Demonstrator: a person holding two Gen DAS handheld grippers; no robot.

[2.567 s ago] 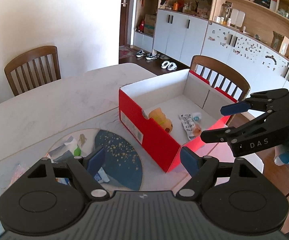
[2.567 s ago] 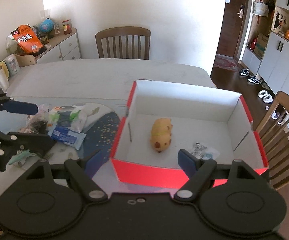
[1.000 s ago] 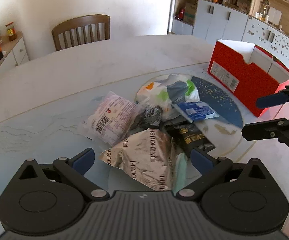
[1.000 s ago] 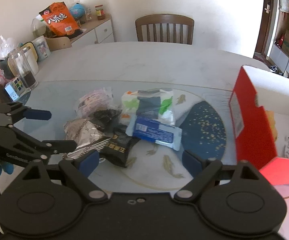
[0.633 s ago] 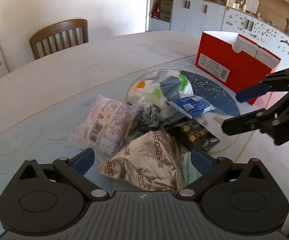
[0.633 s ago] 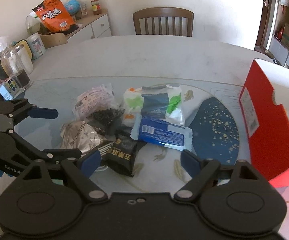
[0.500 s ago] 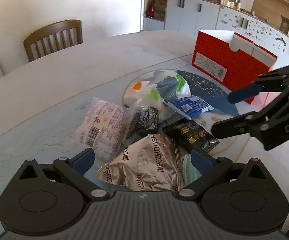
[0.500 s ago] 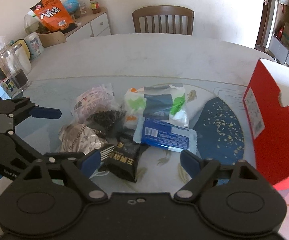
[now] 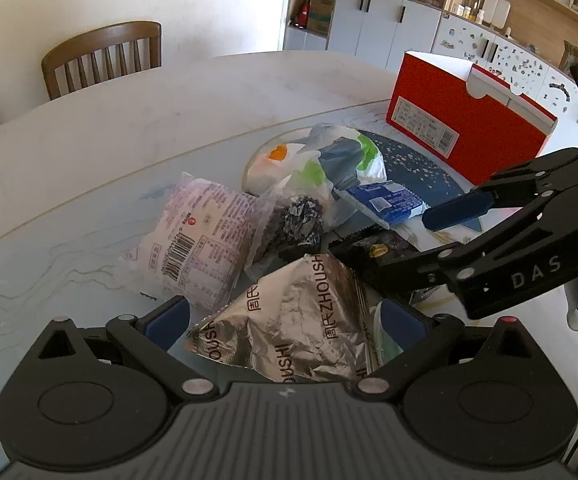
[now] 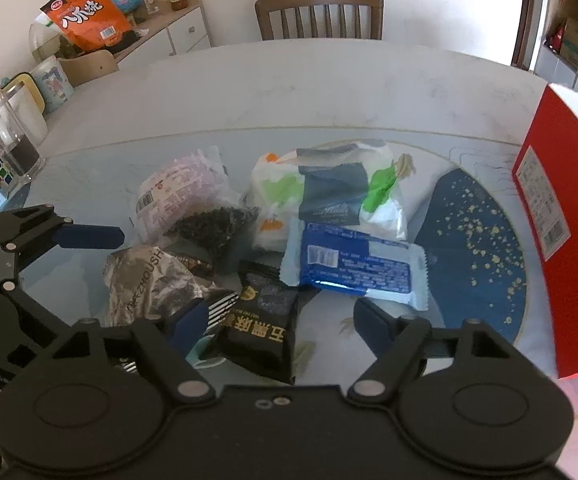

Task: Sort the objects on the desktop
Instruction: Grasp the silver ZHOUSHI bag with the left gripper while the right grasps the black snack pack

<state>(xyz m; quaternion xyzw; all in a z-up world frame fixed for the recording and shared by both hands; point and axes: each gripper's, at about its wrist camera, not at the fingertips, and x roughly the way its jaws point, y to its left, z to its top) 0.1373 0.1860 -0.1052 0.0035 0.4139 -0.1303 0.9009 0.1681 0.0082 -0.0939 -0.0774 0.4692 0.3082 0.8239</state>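
On the counter (image 10: 329, 92) beside the red box (image 10: 545, 216) lies a heap of snack packets: black packet (image 10: 261, 320), blue bar (image 10: 353, 266), crinkled silver pouch (image 9: 289, 320). Right fingers (image 10: 279, 326) are closing astride the black packet, not yet pinching; left fingers (image 9: 285, 318) spread around the silver pouch. Both sit lower and nearer the heap than a second ago.
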